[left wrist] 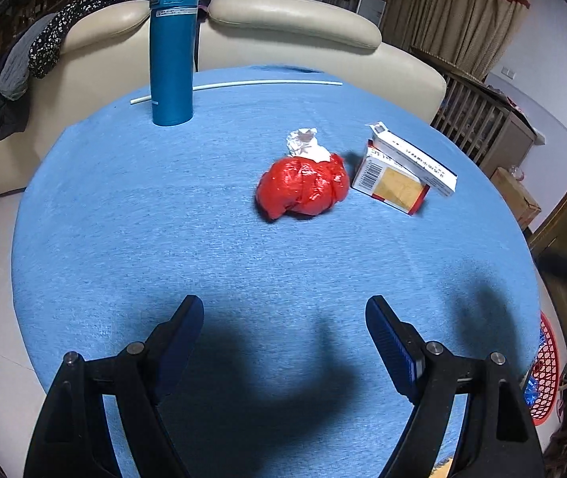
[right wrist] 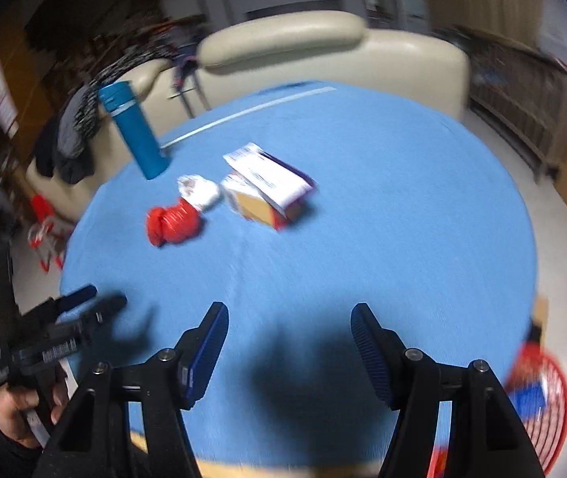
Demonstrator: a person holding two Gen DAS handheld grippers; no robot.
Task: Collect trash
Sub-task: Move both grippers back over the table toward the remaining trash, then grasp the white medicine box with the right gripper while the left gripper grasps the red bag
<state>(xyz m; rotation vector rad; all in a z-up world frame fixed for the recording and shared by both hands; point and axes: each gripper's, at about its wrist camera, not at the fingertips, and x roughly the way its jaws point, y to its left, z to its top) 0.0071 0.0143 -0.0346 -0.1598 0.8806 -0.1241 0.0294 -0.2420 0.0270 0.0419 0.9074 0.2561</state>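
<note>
The trash sits mid-counter: a red plastic bag [left wrist: 303, 187] touching a crumpled white paper [left wrist: 307, 144], with two stacked cartons [left wrist: 401, 173] just beside them. Both the left gripper [left wrist: 283, 328] and the right gripper [right wrist: 289, 336] hover over the near part of the blue counter [left wrist: 163, 219], jaws apart and empty. The bag may well slip or drag the paper along; the top carton, lying askew, could slide off. A teal flask [left wrist: 172, 51] stands well apart near the far edge. There is open room all around, and a red basket [left wrist: 546, 370] waits beyond the right edge.
</note>
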